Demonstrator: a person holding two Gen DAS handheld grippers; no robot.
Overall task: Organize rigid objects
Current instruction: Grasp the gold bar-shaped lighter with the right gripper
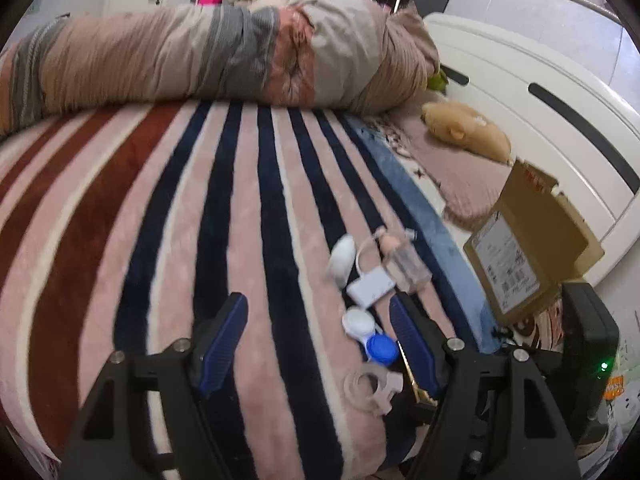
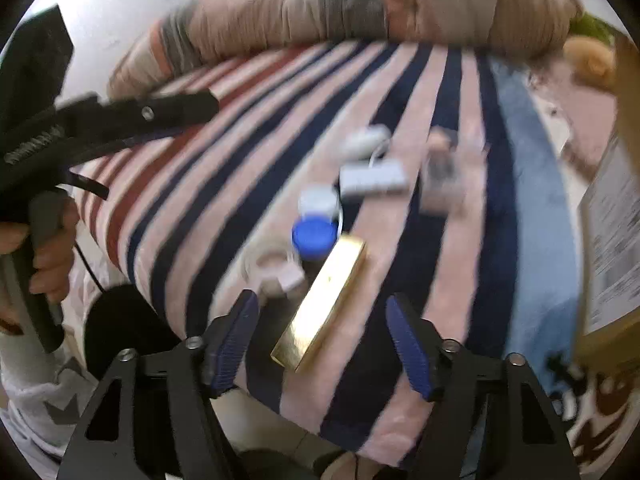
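Small rigid objects lie in a row on a striped blanket [image 1: 248,216]. A white oval object [image 1: 342,258], a white adapter with cable [image 1: 370,286], a clear bottle with a tan cap [image 1: 404,264], a white and blue contact lens case [image 1: 370,336] and a clear tape dispenser [image 1: 372,392] show in the left wrist view. My left gripper [image 1: 320,344] is open and empty, just left of the lens case. My right gripper [image 2: 324,340] is open around a gold bar-shaped box [image 2: 324,304], not touching it. The lens case [image 2: 316,224], tape dispenser [image 2: 276,270] and adapter [image 2: 372,180] lie beyond.
A cardboard box [image 1: 528,248] stands at the right, also at the right edge of the right wrist view [image 2: 612,232]. A rolled quilt [image 1: 224,56] lies across the back. A plush toy [image 1: 464,128] rests by the white headboard [image 1: 540,92]. The left tool's handle [image 2: 80,128] is at left.
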